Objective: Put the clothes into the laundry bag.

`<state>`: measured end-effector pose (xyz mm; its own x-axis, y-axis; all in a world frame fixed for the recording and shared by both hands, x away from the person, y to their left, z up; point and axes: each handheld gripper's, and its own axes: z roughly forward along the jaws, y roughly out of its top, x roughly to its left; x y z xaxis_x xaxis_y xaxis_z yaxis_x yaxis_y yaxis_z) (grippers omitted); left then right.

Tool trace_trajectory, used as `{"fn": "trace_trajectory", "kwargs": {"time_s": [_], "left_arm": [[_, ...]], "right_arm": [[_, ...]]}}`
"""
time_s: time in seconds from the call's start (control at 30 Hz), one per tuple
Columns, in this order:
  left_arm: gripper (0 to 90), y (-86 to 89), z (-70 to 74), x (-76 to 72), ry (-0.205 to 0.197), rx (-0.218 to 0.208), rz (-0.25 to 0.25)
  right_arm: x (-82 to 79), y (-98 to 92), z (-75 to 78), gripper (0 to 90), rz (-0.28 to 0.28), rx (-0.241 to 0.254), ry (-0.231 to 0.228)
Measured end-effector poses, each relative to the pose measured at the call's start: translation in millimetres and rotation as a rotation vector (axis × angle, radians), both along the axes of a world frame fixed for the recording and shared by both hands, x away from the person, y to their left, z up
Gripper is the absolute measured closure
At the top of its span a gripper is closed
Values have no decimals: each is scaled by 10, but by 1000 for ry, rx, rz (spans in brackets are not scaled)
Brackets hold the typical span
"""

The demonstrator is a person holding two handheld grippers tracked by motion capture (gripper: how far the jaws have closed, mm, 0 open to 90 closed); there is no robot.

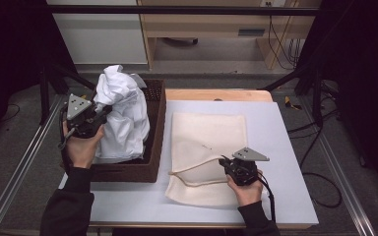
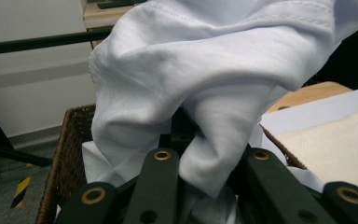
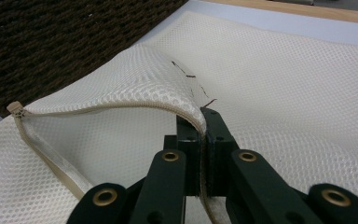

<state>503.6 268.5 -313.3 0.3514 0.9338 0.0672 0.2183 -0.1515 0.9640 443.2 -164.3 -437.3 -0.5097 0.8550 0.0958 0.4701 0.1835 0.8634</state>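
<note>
White cloth (image 1: 123, 110) gripped by left tongs (image 1: 97, 114) (over basket (image 1: 155, 147)).

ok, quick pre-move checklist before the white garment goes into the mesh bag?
1. Left tongs grip the white garment: ok, cloth is bunched between the jaws.
2. Garment clear of the wicker basket: not ok, its lower part hangs inside the basket.
3. Right tongs hold the zipper edge of the mesh bag: ok, jaws shut on the lifted edge.
4. Bag mouth open: ok, though narrow; the upper edge arches above the lower layer.
5. Opening wide enough for the garment: cannot tell.
6. Bag flat on the table mat: ok.
</note>
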Motion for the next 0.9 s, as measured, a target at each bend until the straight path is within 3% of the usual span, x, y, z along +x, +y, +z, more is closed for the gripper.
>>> {"fn": "trace_trajectory", "kwargs": {"time_s": [0.4,0.9], "left_arm": [[800,-40,351,-86,-101,-60,-2],[800,-91,653,-261,-175,-93,-26]], "right_arm": [[0,-2,3,875,1,-2,-2],[-3,-7,11,875,-2,-1,-1]]}}
